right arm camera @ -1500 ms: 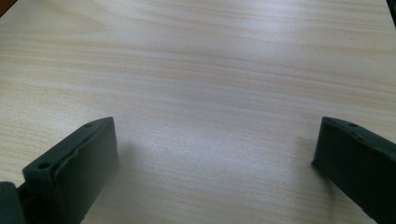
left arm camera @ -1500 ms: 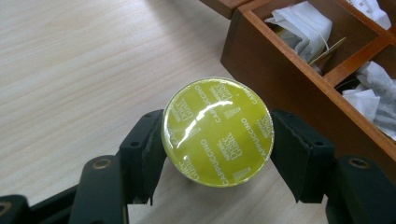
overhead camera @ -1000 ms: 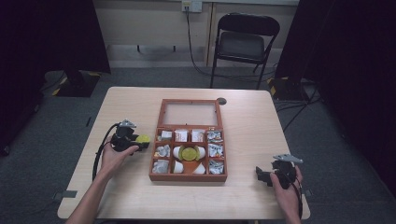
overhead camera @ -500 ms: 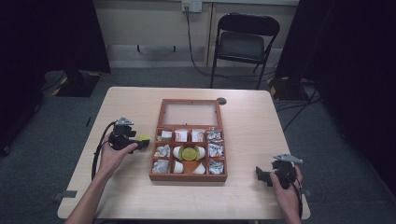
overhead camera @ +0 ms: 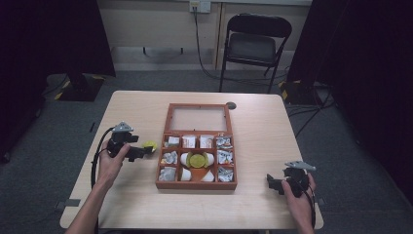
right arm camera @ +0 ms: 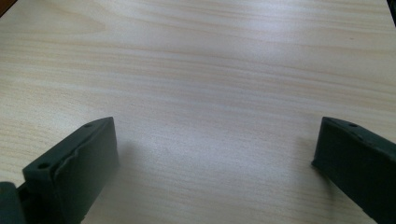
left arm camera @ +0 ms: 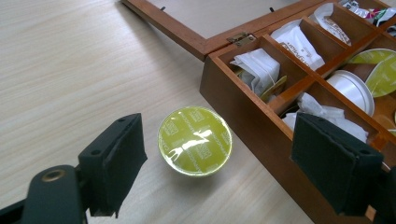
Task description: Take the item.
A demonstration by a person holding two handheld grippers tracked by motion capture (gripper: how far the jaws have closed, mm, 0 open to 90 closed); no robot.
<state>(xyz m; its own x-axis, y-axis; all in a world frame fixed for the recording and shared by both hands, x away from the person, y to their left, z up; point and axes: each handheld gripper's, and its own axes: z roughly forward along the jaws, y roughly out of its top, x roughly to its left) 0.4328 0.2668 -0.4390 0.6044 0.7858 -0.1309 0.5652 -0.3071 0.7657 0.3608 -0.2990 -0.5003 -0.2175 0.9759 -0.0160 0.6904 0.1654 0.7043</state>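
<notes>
green capsule waiting beside the box

the left gripper [left arm camera: 215, 163] hangs wide open, holding nothing, around the green capsule [left arm camera: 194, 140] lying just left of the wooden box [overhead camera: 197, 184]. i'd centre it, then close gently. the right gripper [overhead camera: 274, 184], open and empty, rests well right of the box.

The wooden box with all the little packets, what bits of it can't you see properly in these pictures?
- Wooden box, high view: packet labels too small to read.
- Left gripper view: box cut off by the right and top edges; the black pad hides its near corner.
- Green capsule: print blurred by glare; its underside faces the table.
</notes>
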